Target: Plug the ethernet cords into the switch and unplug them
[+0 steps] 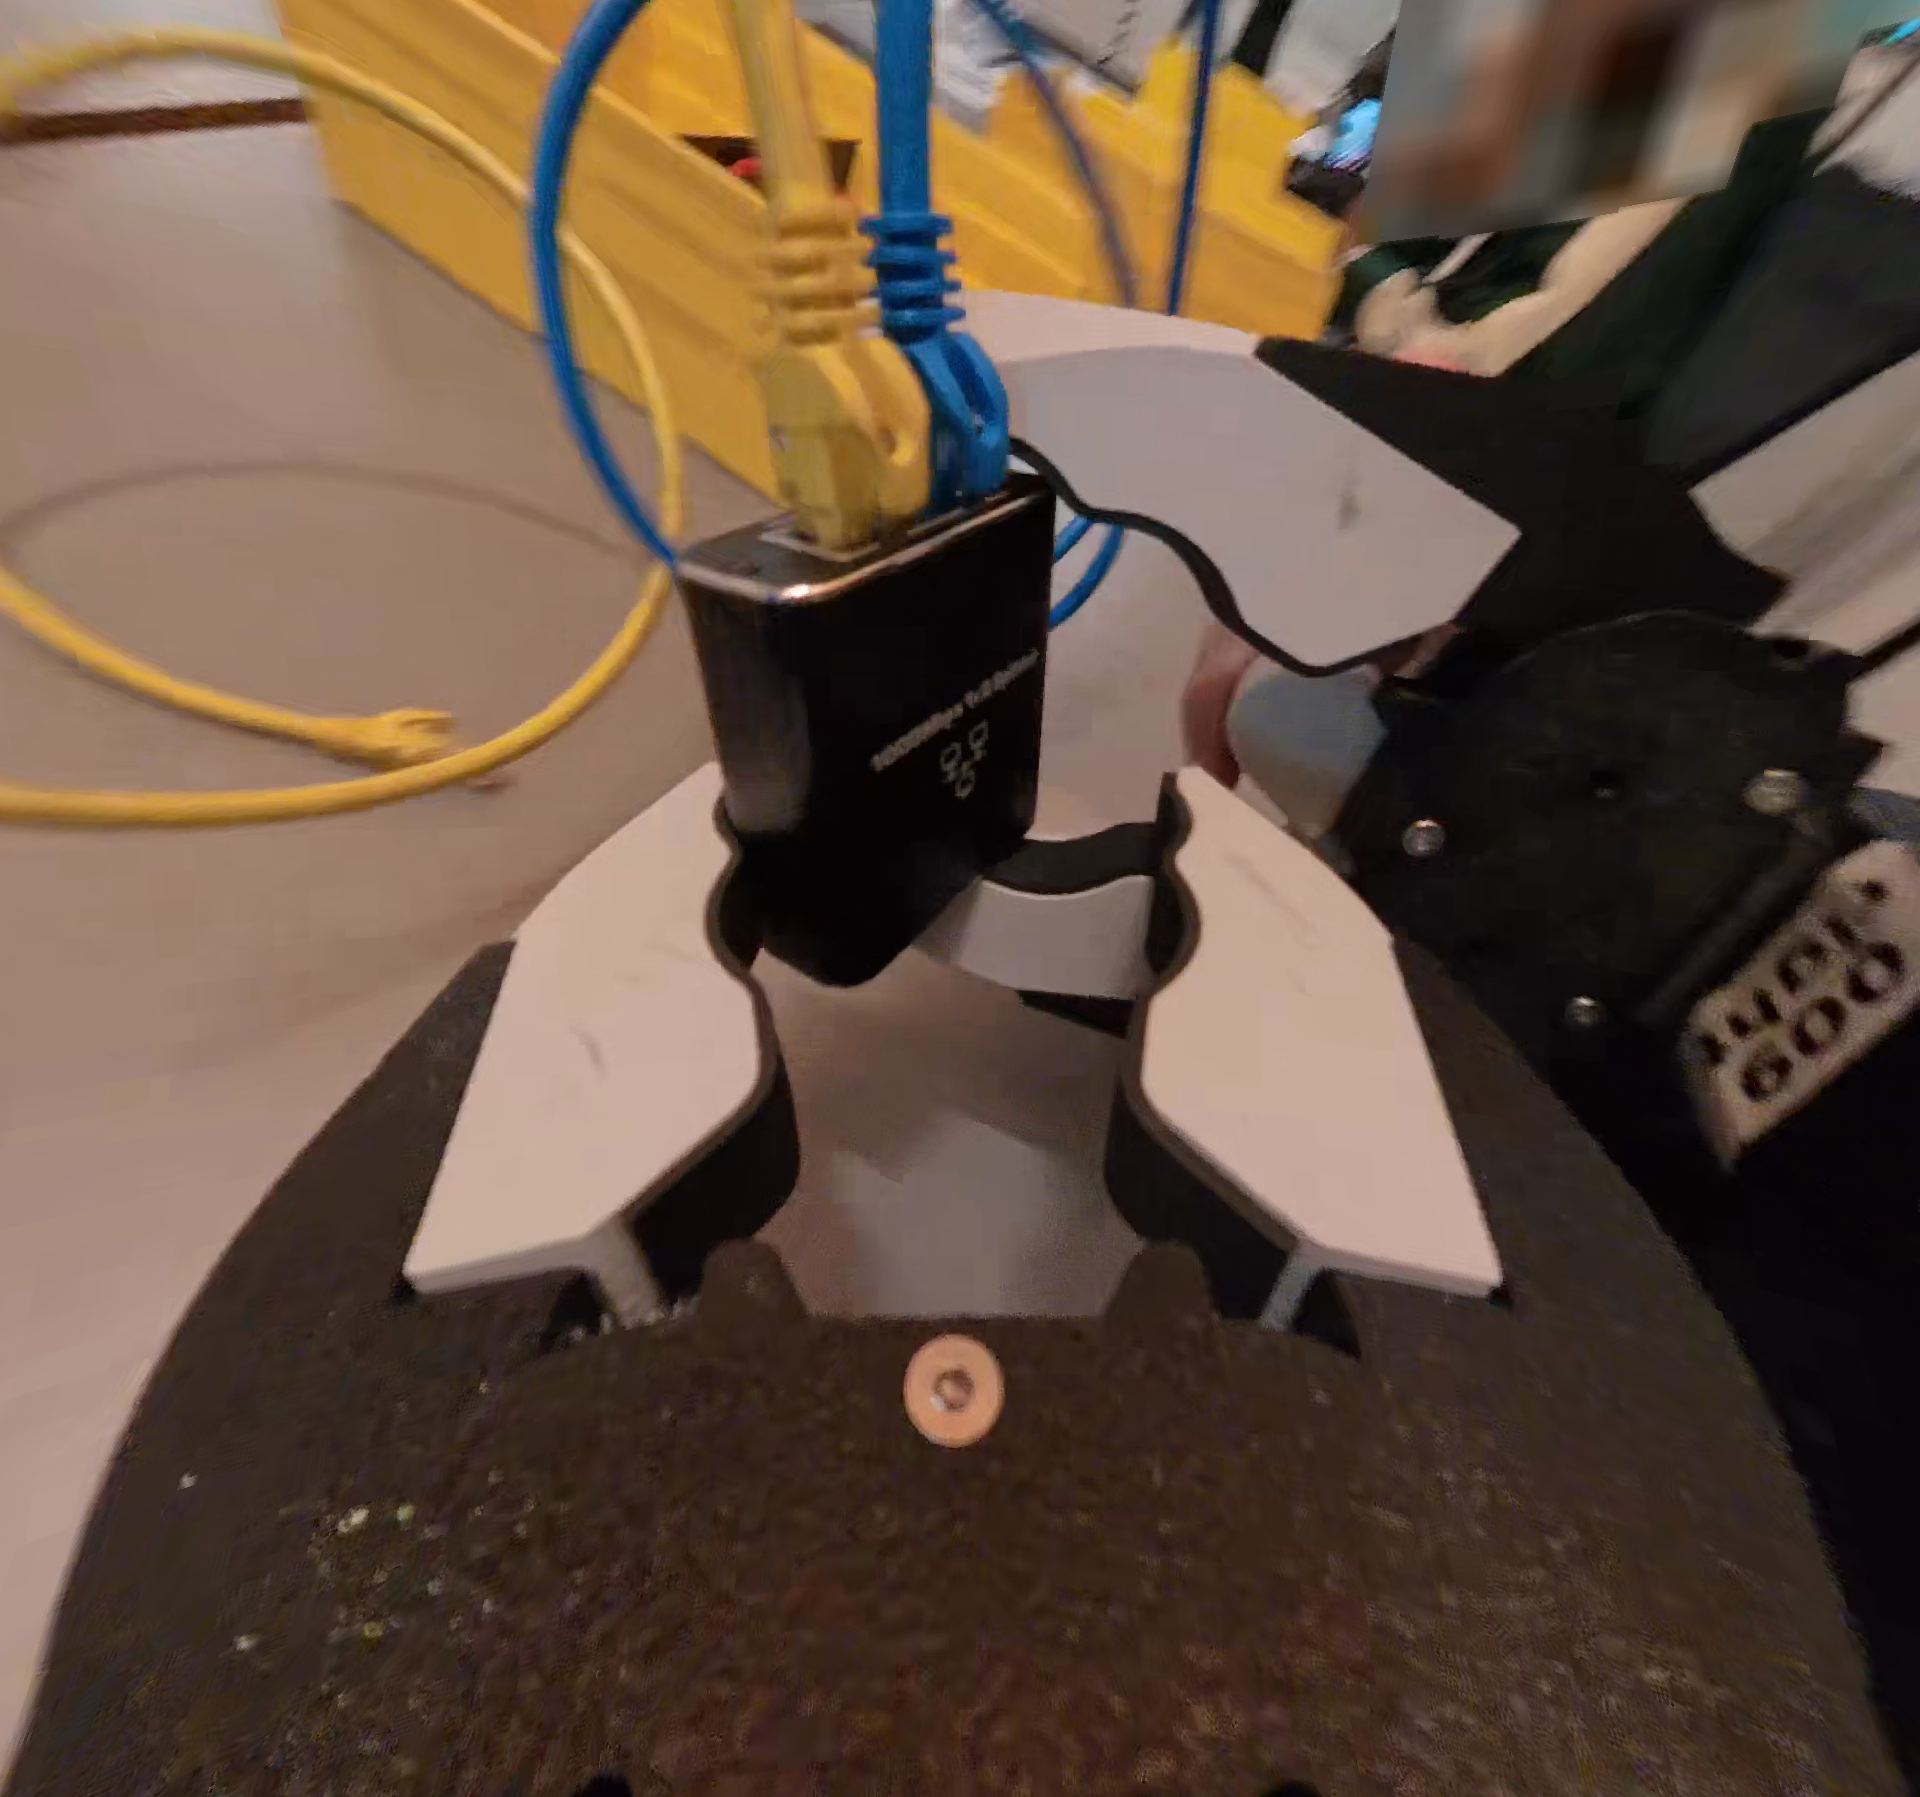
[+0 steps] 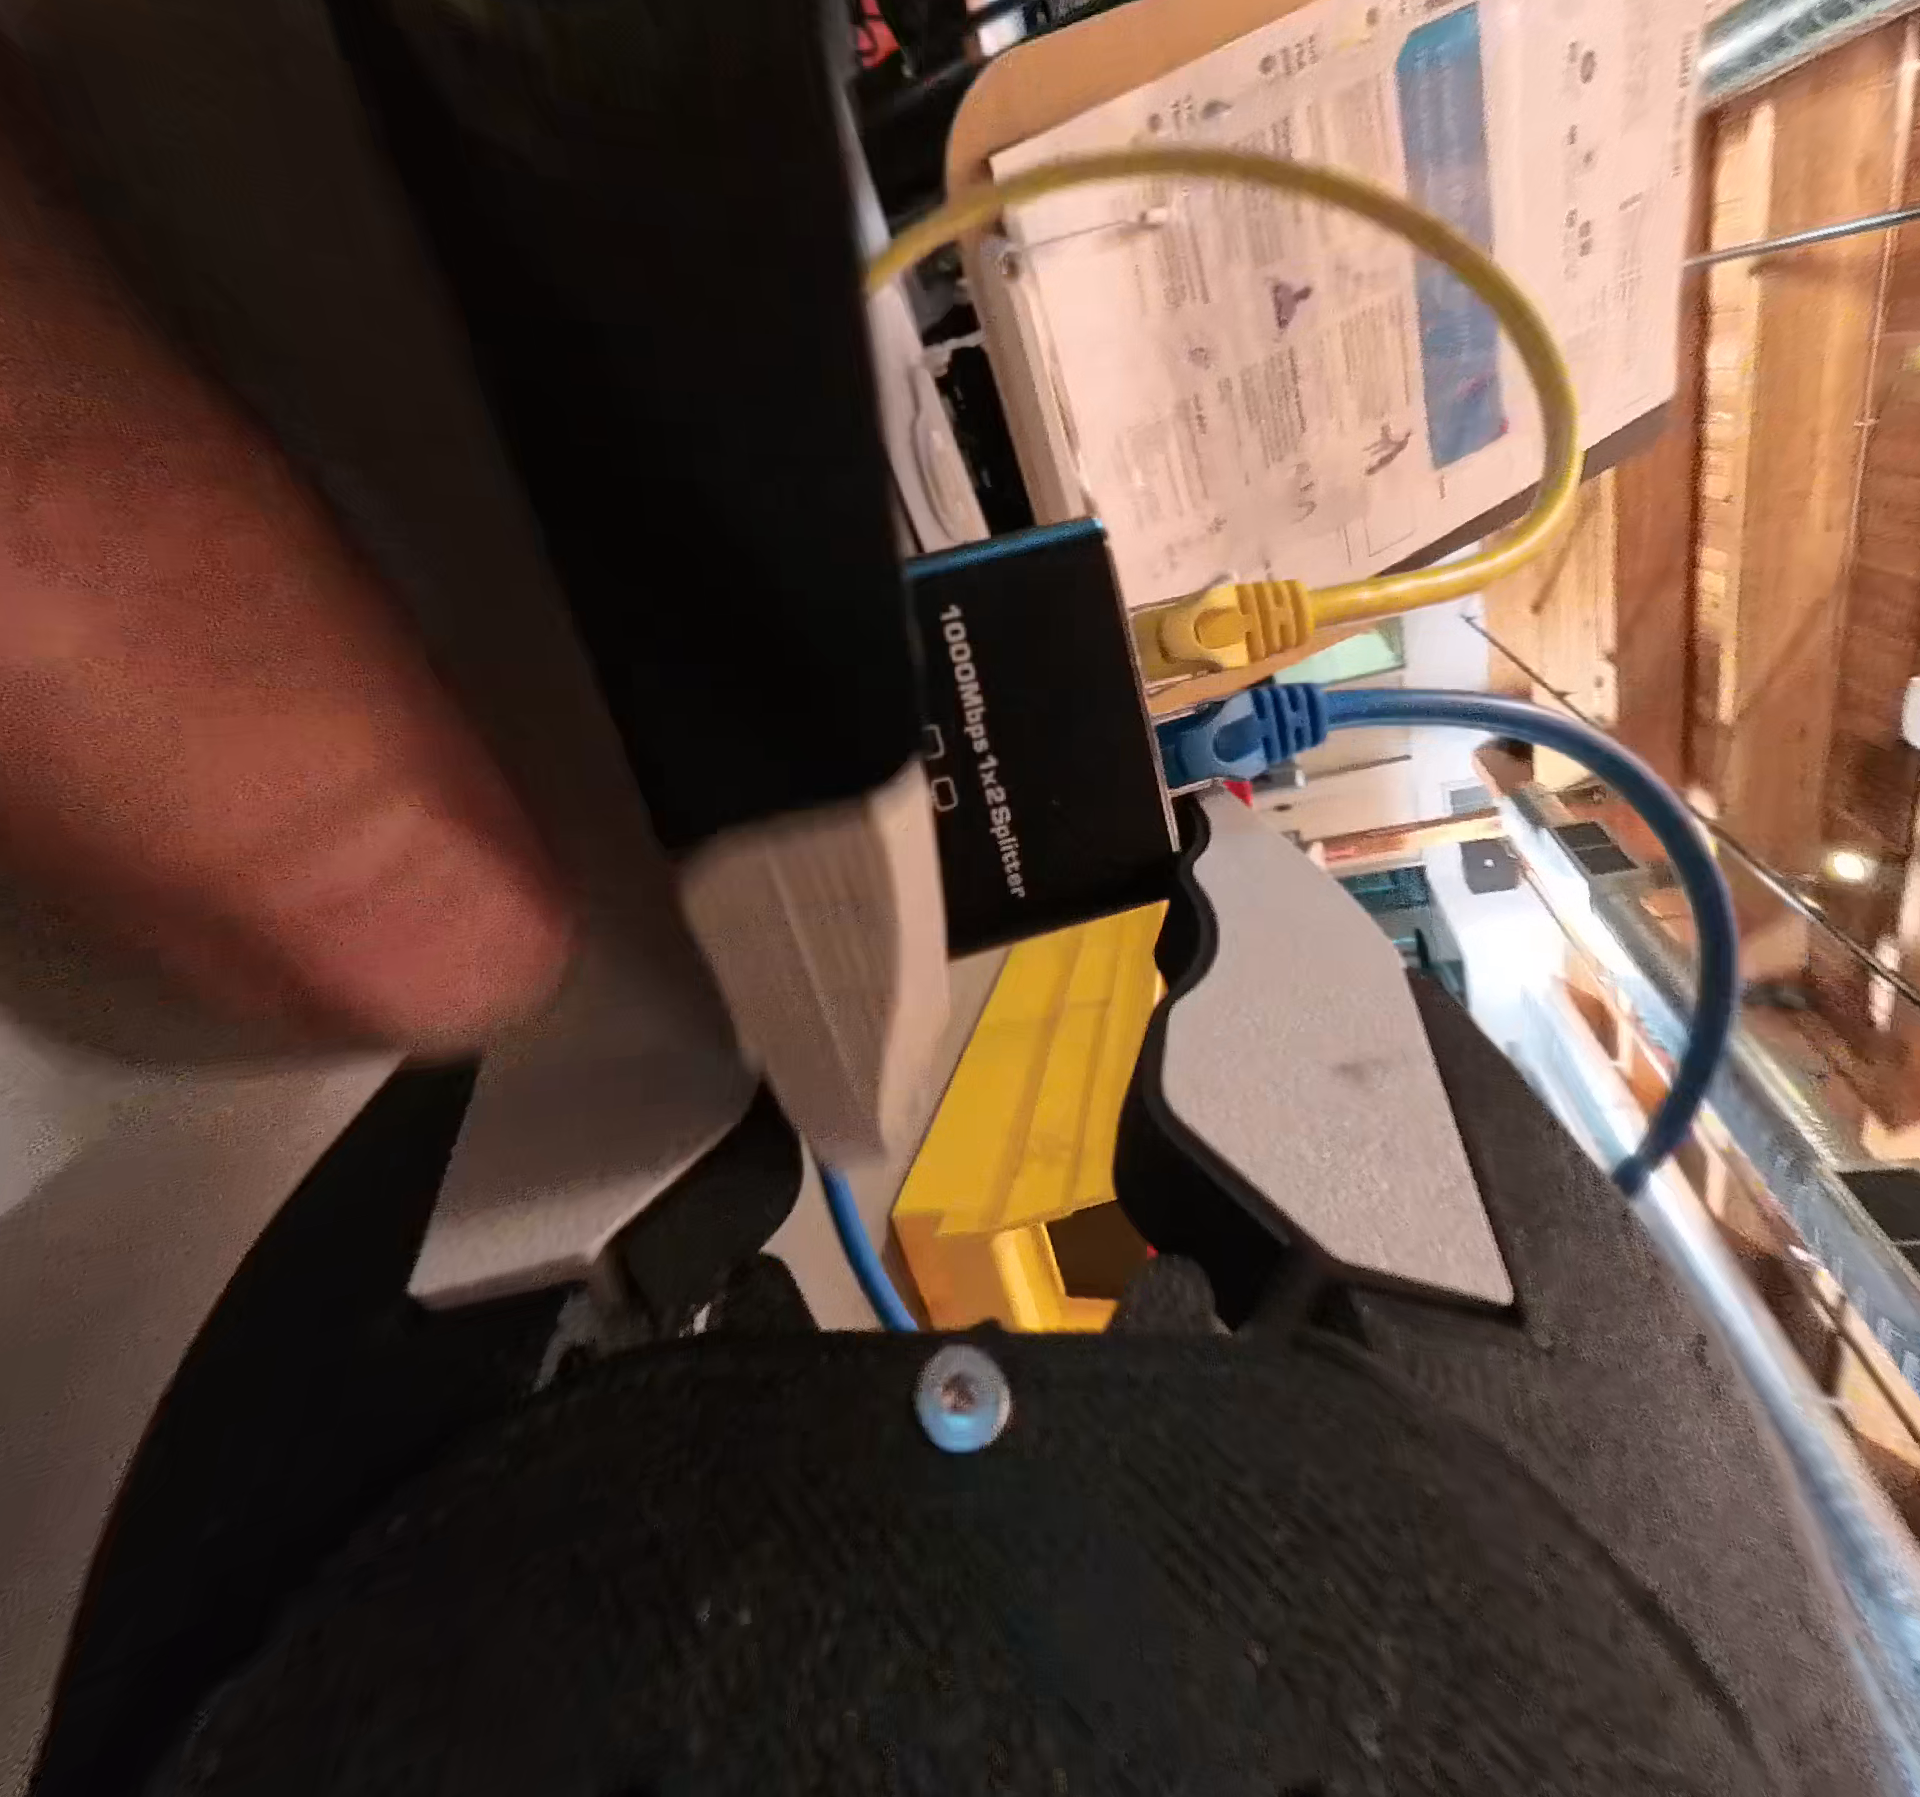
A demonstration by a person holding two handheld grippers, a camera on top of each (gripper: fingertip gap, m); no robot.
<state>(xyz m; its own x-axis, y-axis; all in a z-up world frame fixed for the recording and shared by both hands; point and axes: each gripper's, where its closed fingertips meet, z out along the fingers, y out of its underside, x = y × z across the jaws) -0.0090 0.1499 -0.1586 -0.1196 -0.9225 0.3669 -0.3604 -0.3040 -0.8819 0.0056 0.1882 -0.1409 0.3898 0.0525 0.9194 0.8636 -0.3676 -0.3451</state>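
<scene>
Pale tabletop (image 1: 208,376) (yellow bin (image 1: 499,178) behind), apparently cluttered wooden workshop.

Switch (image 2: 1049,750) partly hidden behind left tongs (image 1: 951,874).

Two cords (image 1: 831,313) side by side in the switch (image 1: 883,698)

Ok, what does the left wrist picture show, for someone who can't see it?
The left hand-held gripper holds a small black switch upright, with a yellow cord and a blue cord plugged into its top. A yellow box stands behind.
</scene>
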